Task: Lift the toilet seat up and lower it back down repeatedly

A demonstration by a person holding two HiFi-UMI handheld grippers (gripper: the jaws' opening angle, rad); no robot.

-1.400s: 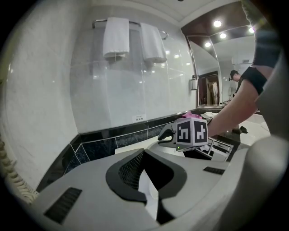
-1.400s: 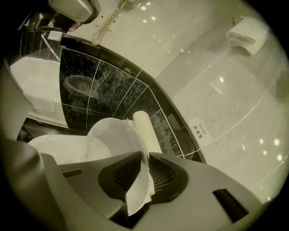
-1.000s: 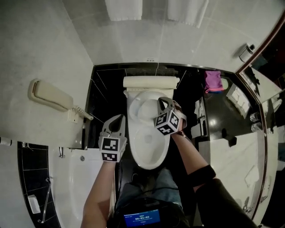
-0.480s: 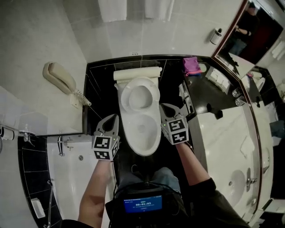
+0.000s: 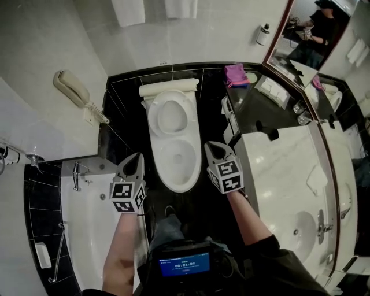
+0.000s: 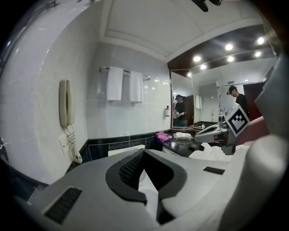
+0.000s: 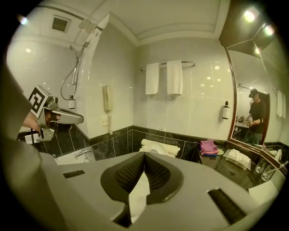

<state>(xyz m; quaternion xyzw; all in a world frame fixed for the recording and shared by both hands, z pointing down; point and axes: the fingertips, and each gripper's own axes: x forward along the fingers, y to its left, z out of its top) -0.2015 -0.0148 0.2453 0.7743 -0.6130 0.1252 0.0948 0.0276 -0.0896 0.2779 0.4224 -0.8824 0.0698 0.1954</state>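
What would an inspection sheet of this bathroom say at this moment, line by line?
Surface: glossy black floor tiles.
Job's things: white toilet; seat appears raised against the tank; nothing touches it.
Clutter: pink cloth on the black counter.
Grippers: left gripper and right gripper both shut, empty, either side of the bowl.
Cables: coiled cord below the wall phone.
Surroundings: bathtub, washbasin top, mirror, towels.

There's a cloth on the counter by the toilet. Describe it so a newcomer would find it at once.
Find the toilet against the tiled wall. Right of it a black counter runs to that wall, and the cloth lies at its far end. It is the only pink thing there; the items beside it are white.
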